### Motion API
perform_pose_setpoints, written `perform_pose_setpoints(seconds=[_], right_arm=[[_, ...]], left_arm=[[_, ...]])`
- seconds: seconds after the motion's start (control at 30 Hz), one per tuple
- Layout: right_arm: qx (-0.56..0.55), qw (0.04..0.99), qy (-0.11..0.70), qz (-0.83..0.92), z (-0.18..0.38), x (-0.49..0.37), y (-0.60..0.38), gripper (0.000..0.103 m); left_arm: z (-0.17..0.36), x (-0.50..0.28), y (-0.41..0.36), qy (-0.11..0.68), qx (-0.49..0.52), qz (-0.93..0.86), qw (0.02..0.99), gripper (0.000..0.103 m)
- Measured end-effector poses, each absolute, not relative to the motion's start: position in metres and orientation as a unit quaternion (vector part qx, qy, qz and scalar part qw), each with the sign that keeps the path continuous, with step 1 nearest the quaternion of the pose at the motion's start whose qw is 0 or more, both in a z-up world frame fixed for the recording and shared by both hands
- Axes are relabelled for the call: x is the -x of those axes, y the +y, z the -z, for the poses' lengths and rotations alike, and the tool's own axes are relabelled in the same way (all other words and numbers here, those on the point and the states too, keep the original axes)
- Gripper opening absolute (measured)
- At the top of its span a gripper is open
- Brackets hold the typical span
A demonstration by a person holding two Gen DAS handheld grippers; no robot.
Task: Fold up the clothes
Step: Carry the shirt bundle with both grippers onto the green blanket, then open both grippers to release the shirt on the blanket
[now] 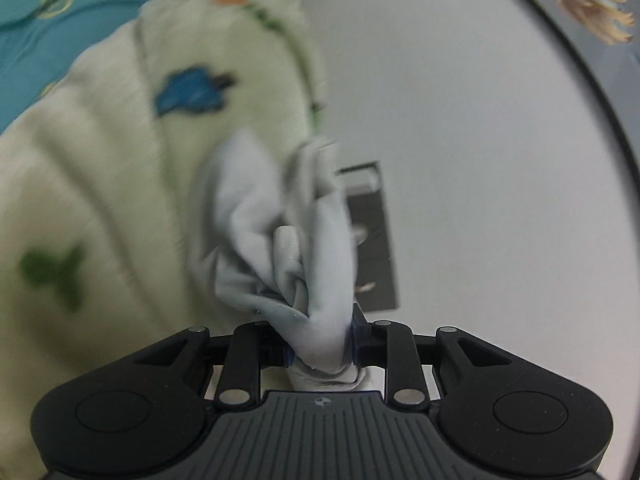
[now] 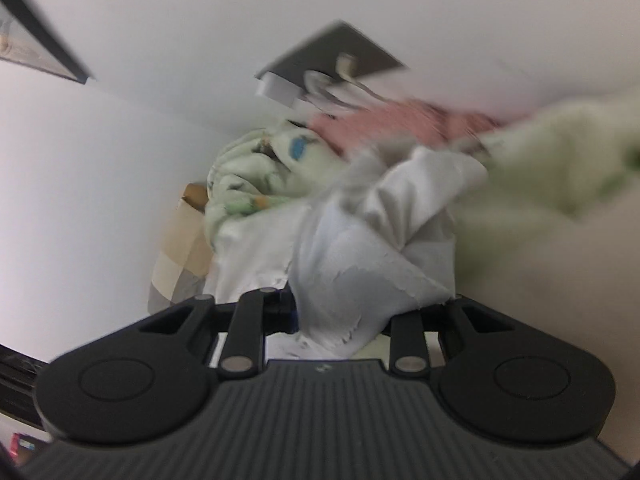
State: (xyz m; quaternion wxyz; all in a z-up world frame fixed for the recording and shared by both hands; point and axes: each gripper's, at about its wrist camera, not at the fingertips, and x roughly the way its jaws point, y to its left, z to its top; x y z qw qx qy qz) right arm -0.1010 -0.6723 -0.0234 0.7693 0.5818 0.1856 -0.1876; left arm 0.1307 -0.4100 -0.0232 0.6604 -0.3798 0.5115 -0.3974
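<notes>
Left gripper (image 1: 320, 350): jaws closed tight on a bunched fold of a pale grey-blue garment (image 1: 276, 232). The cloth rises from the jaws in a twisted wad, held in the air in front of a white wall (image 1: 460, 120). Directly left of the wad and touching it is a cream printed fabric (image 1: 120, 160) with blue and green motifs, filling the left half of the left wrist view. A teal patterned fabric (image 1: 60, 20) shows at the upper left corner. A grey wall plate (image 1: 376, 240) sits on the wall behind the wad. A dark-framed picture (image 1: 580, 20) occupies the upper right corner.

Right gripper (image 2: 340, 320): jaws closed on the same pale garment (image 2: 360, 260), which covers the jaw tips and spreads upward. Beyond it lies the cream printed fabric (image 2: 256, 172) in a heap, with a pink cloth (image 2: 400, 124) behind it. A checked beige-and-grey textile (image 2: 180, 256) lies to the left of the heap. The right wrist view is blurred, so finer detail cannot be told.
</notes>
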Motion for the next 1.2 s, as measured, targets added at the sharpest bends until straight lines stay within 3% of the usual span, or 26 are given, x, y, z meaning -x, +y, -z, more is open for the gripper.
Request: perform_pose_setpoints(seconds=[0.17,0.23,0.33,0.43,0.47,0.57,0.63,0.83,1.2], right_arm=[[-0.566,0.779,0.196,0.189,0.023,0.099,-0.667,0.032],[-0.569,0.772,0.204,0.195,0.021,0.102,-0.665,0.035],[-0.561,0.773,0.210,0.208,0.006,0.114,-0.654,0.044],[-0.519,0.798,0.209,0.224,-0.018,0.132,-0.634,0.064],[-0.500,0.809,0.209,0.228,-0.027,0.136,-0.626,0.073],[-0.447,0.839,0.203,0.236,-0.054,0.153,-0.600,0.085],[-0.414,0.857,0.195,0.235,-0.070,0.165,-0.583,0.084],[-0.335,0.898,0.172,0.228,-0.100,0.197,-0.533,0.084],[-0.215,0.938,0.159,0.222,-0.124,0.231,-0.461,0.084]], left_arm=[[0.030,-0.116,-0.407,0.507,0.339,0.402,0.683,0.036],[0.021,-0.109,-0.406,0.500,0.318,0.401,0.698,0.045],[-0.001,-0.096,-0.397,0.479,0.279,0.405,0.727,0.058],[-0.030,-0.084,-0.376,0.438,0.236,0.419,0.759,0.079],[-0.039,-0.075,-0.370,0.423,0.224,0.424,0.769,0.081],[-0.070,-0.049,-0.355,0.390,0.186,0.435,0.790,0.089],[-0.090,-0.026,-0.344,0.367,0.155,0.438,0.806,0.101],[-0.143,0.055,-0.316,0.279,0.050,0.417,0.863,0.103],[-0.167,0.141,-0.274,0.218,-0.007,0.407,0.887,0.103]])
